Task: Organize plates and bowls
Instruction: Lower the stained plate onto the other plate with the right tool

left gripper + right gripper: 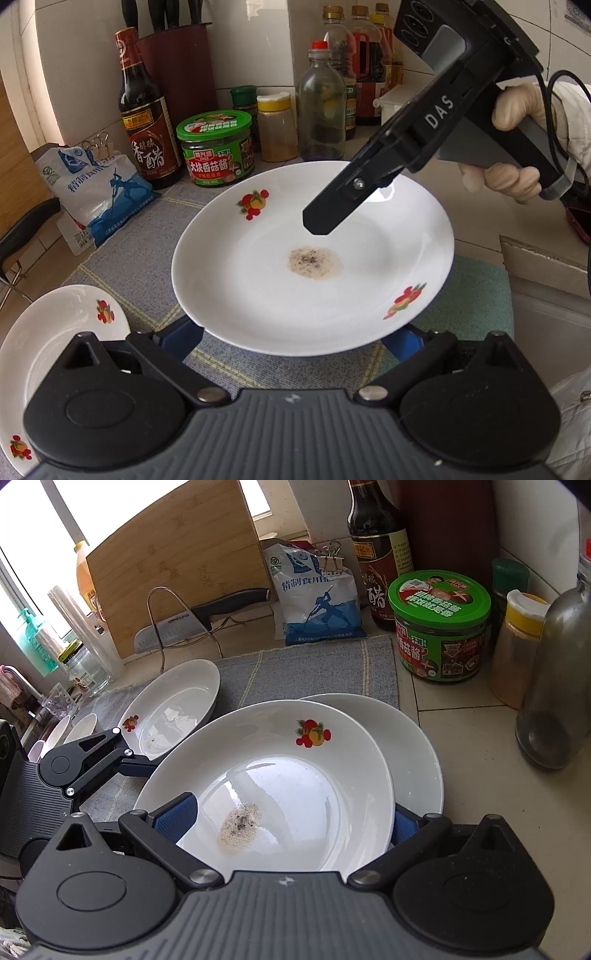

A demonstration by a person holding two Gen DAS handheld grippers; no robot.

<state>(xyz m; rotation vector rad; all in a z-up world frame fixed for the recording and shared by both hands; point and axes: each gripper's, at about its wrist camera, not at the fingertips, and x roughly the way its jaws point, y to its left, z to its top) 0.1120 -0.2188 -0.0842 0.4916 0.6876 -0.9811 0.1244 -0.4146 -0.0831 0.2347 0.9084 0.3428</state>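
Observation:
A white plate (314,258) with fruit decals and a speckled stain at its centre lies over my left gripper's (295,338) blue fingers, which stand wide apart under its near rim. In the right wrist view this plate (273,782) rests atop a second white plate (417,753). My right gripper (291,818) straddles the plate's rim, one blue finger (177,812) over the plate and the other (406,821) below it; it also shows above the plate in the left wrist view (325,221). Another decal plate (66,354) lies at left, also seen in the right wrist view (173,709).
A grey-blue mat (306,672) covers the counter. Behind stand a vinegar bottle (146,122), green-lidded jar (216,151), spice jars (277,127), salt bag (96,192), knife block (177,70), cutting board (181,572) and knife (199,620). Small dishes (77,727) sit far left.

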